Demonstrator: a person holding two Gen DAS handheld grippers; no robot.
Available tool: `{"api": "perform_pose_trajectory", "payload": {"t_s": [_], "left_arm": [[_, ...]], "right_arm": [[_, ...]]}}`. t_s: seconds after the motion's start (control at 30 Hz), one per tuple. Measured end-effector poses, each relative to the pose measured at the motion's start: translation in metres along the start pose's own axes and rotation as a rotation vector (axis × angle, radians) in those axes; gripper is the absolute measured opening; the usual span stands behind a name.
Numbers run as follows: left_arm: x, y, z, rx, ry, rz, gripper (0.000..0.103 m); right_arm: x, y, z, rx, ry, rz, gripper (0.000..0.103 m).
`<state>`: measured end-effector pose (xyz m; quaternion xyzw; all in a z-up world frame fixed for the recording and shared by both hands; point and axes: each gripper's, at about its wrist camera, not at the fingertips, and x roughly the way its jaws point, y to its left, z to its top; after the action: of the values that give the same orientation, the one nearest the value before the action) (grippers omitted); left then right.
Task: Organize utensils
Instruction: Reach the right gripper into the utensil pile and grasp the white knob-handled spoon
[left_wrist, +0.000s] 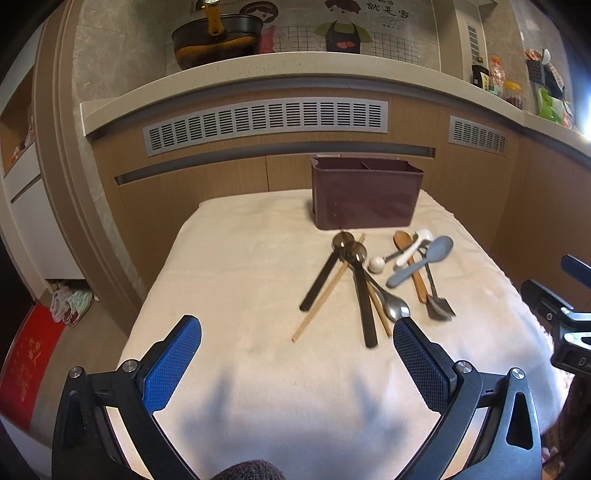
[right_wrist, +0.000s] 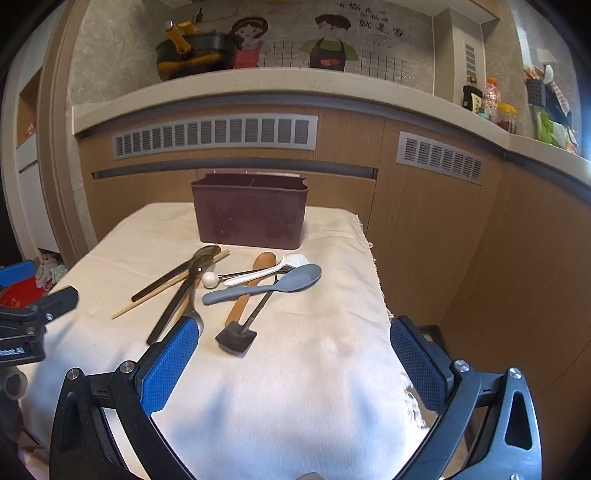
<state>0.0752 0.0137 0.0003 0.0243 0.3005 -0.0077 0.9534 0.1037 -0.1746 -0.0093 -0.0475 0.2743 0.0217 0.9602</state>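
A dark maroon utensil holder (left_wrist: 365, 192) (right_wrist: 251, 214) stands at the far end of a cream cloth-covered table (left_wrist: 240, 280) (right_wrist: 332, 332). In front of it lies a loose pile: two black-handled spoons (left_wrist: 321, 275) (right_wrist: 173, 314), wooden chopsticks (left_wrist: 317, 302) (right_wrist: 147, 301), a metal spoon (left_wrist: 393, 306), a grey-blue spoon (left_wrist: 424, 260) (right_wrist: 266, 286), a wooden spoon (left_wrist: 412, 264) (right_wrist: 251, 284), a white spoon (left_wrist: 412, 247) (right_wrist: 269, 271) and a small black spatula (left_wrist: 437, 304) (right_wrist: 236, 338). My left gripper (left_wrist: 297, 328) is open and empty, short of the pile. My right gripper (right_wrist: 293, 332) is open and empty, near the spatula.
Wooden cabinets with grey vents (left_wrist: 266, 122) and a stone counter (left_wrist: 258, 74) rise behind the table. A black pan (left_wrist: 218, 37) sits on the counter; jars (right_wrist: 495, 103) stand at the right. The table's right edge (right_wrist: 380, 288) drops off.
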Motion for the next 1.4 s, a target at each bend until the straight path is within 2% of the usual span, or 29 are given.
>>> {"api": "perform_pose_trajectory", "payload": {"t_s": [0.13, 0.27, 0.37, 0.47, 0.57, 0.67, 0.73, 0.83, 0.9, 1.0, 1.1, 1.17, 1.23, 1.27, 1.37, 1.4], "left_arm": [[0.021, 0.013, 0.018, -0.029, -0.003, 0.011, 0.103], [0.041, 0.036, 0.037, -0.091, -0.017, -0.001, 0.103], [0.055, 0.054, 0.046, -0.124, -0.036, 0.011, 0.103], [0.069, 0.071, 0.052, -0.161, -0.040, 0.020, 0.103], [0.085, 0.083, 0.055, -0.188, -0.010, 0.011, 0.103], [0.101, 0.091, 0.056, -0.202, 0.042, 0.009, 0.103], [0.109, 0.092, 0.053, -0.212, 0.070, 0.001, 0.103], [0.118, 0.089, 0.049, -0.201, 0.102, -0.016, 0.103], [0.120, 0.085, 0.047, -0.184, 0.116, -0.026, 0.103], [0.121, 0.077, 0.044, -0.155, 0.131, -0.037, 0.103], [0.123, 0.071, 0.039, -0.130, 0.151, -0.036, 0.103], [0.130, 0.068, 0.037, -0.136, 0.183, -0.045, 0.103], [0.134, 0.064, 0.035, -0.151, 0.201, -0.051, 0.103], [0.134, 0.062, 0.035, -0.153, 0.204, -0.048, 0.103], [0.131, 0.055, 0.036, -0.139, 0.201, -0.043, 0.103], [0.129, 0.053, 0.037, -0.127, 0.197, -0.040, 0.103]], "right_arm": [[0.047, 0.004, 0.018, 0.004, 0.106, 0.001, 0.103], [0.091, 0.005, 0.036, 0.025, 0.178, -0.009, 0.103], [0.114, 0.004, 0.045, 0.058, 0.227, 0.016, 0.103], [0.123, 0.013, 0.048, 0.025, 0.228, 0.026, 0.103], [0.132, 0.030, 0.053, -0.049, 0.224, 0.034, 0.102], [0.139, 0.038, 0.061, -0.027, 0.227, 0.049, 0.101], [0.144, 0.047, 0.064, -0.026, 0.232, 0.077, 0.097], [0.156, 0.069, 0.062, -0.090, 0.249, 0.114, 0.086], [0.162, 0.077, 0.063, -0.138, 0.268, 0.124, 0.070], [0.166, 0.063, 0.066, -0.151, 0.260, 0.077, 0.071], [0.170, 0.037, 0.065, -0.109, 0.270, 0.041, 0.071], [0.163, 0.029, 0.064, -0.071, 0.258, 0.106, 0.071], [0.152, 0.035, 0.062, -0.106, 0.233, 0.212, 0.067], [0.147, 0.043, 0.061, -0.156, 0.222, 0.243, 0.062], [0.144, 0.068, 0.055, -0.331, 0.224, 0.321, 0.035], [0.145, 0.074, 0.054, -0.380, 0.227, 0.349, 0.030]]}}
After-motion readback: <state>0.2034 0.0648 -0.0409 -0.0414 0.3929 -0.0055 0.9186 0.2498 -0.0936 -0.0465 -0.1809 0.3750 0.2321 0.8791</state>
